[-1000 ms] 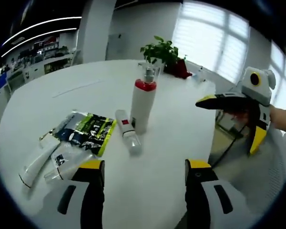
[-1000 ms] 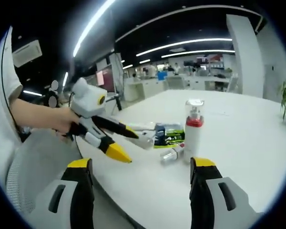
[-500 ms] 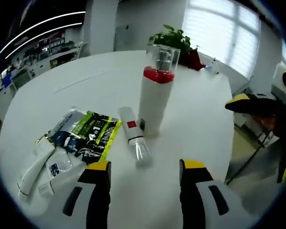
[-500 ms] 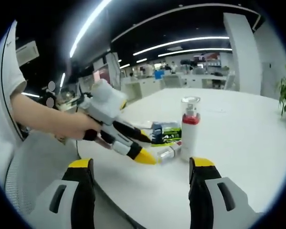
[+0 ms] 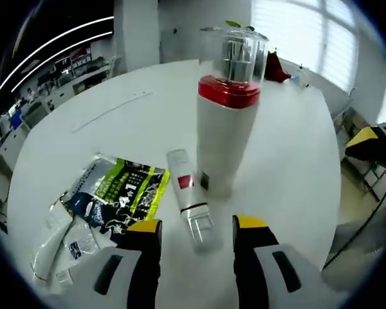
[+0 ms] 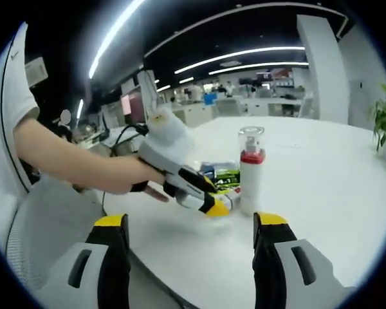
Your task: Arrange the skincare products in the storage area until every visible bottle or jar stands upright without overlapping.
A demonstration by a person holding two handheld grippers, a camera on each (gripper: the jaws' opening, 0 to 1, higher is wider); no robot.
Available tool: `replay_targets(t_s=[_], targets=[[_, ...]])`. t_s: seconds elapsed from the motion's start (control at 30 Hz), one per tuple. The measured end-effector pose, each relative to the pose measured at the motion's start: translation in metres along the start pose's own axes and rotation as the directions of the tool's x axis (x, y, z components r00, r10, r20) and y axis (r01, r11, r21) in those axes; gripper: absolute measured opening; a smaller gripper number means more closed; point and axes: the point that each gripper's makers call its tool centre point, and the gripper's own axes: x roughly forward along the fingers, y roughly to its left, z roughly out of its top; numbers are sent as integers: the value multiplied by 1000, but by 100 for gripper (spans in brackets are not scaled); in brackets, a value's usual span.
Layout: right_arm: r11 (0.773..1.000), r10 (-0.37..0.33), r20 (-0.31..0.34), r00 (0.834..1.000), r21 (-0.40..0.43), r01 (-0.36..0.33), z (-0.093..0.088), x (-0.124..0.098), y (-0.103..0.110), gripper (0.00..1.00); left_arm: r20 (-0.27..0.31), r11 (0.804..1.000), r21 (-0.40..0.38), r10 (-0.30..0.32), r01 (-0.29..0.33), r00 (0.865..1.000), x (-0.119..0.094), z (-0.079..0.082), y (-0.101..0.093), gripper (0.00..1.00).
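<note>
An open office with ceiling strip lights and bright windows surrounds a round white tabletop (image 5: 83,129). In the left gripper view, a tall white pump bottle (image 5: 222,132) with a red collar and clear cap stands upright near the middle of the tabletop. Just beside its base, on the side away from the windows, a small white tube (image 5: 191,206) with a red label and clear cap lies on its side. Beyond the tube from the bottle, a green and black sachet (image 5: 119,196) lies flat, and further out, near the table edge, white tubes (image 5: 58,248) lie on their sides, partly overlapping each other and the sachet.

The left tool (image 5: 196,232) has its jaws set wide, one on either side of the small tube's cap end, gripping nothing. In the right gripper view a hand (image 6: 132,183) holds that tool low against the tabletop beside the bottle. The right tool (image 6: 190,225) hangs off the table edge, well apart from the bottle, jaws wide and empty.
</note>
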Motion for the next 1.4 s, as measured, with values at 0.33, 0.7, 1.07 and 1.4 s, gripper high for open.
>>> replay_targets(t_s=[0.33, 0.7, 1.07, 1.4], targets=[[1000, -10, -8, 1000, 3, 10, -2, 0, -3, 77, -34, 998, 52, 47, -45, 998, 11, -1, 3, 23], [1000, -16, -19, 1000, 1, 16, -5, 0, -4, 76, -44, 995, 71, 71, -68, 996, 12, -4, 18, 16], [1000, -8, -14, 1000, -11, 8, -4, 1, -2, 76, -62, 994, 103, 38, -32, 997, -18, -7, 21, 16], [999, 21, -21, 1000, -47, -22, -3, 2, 5, 74, -86, 986, 167, -16, 30, 996, -46, -17, 27, 16]])
